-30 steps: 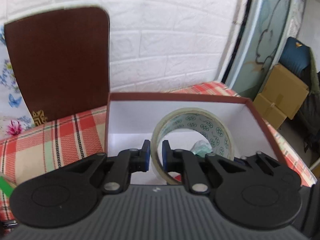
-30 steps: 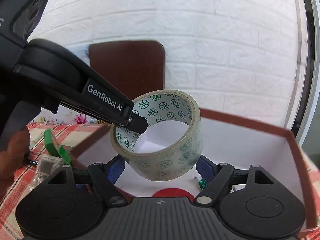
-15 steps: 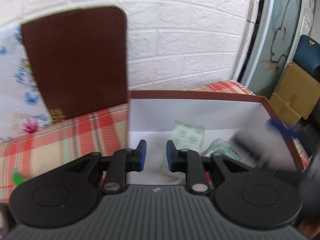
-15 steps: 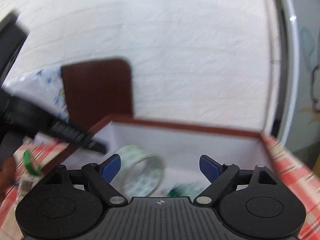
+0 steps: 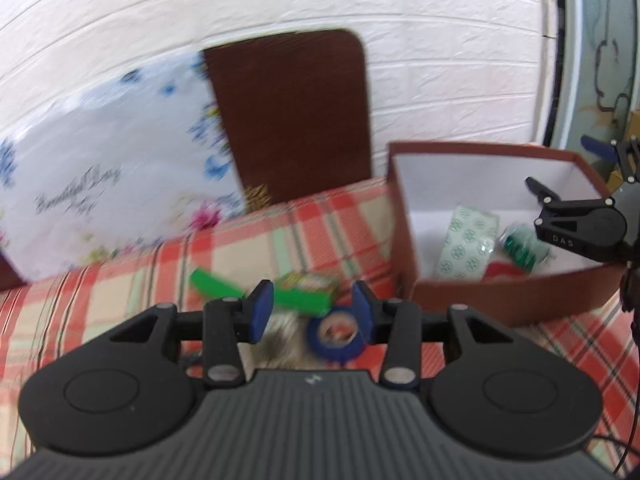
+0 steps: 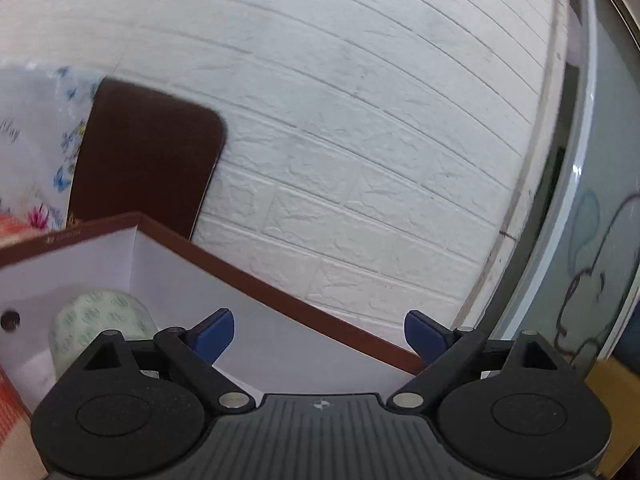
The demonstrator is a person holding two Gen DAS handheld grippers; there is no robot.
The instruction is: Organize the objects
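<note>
The brown box [image 5: 404, 216] with a white inside stands on the checked cloth at the right. The clear patterned tape roll [image 5: 466, 244] lies in it beside a green wrapped item [image 5: 520, 246]. The roll also shows in the right wrist view [image 6: 104, 320]. My left gripper [image 5: 314, 316] is open and empty, above a blue tape roll [image 5: 334, 336] and a green box [image 5: 304, 294]. My right gripper [image 6: 320, 334] is open and empty over the box's far wall [image 6: 280, 300]; it shows at the right in the left wrist view [image 5: 584, 224].
The brown box lid [image 5: 292, 120] leans on the white brick wall [image 5: 440, 60]. A flowered white panel [image 5: 104, 184] leans to its left. A grey furry thing [image 5: 284, 340] lies under my left gripper. A glass door [image 6: 600, 200] stands at the right.
My left gripper let go of the patterned tape roll, which dropped into the box. It then swung left and opened wider over the blue roll. My right gripper turned right.
</note>
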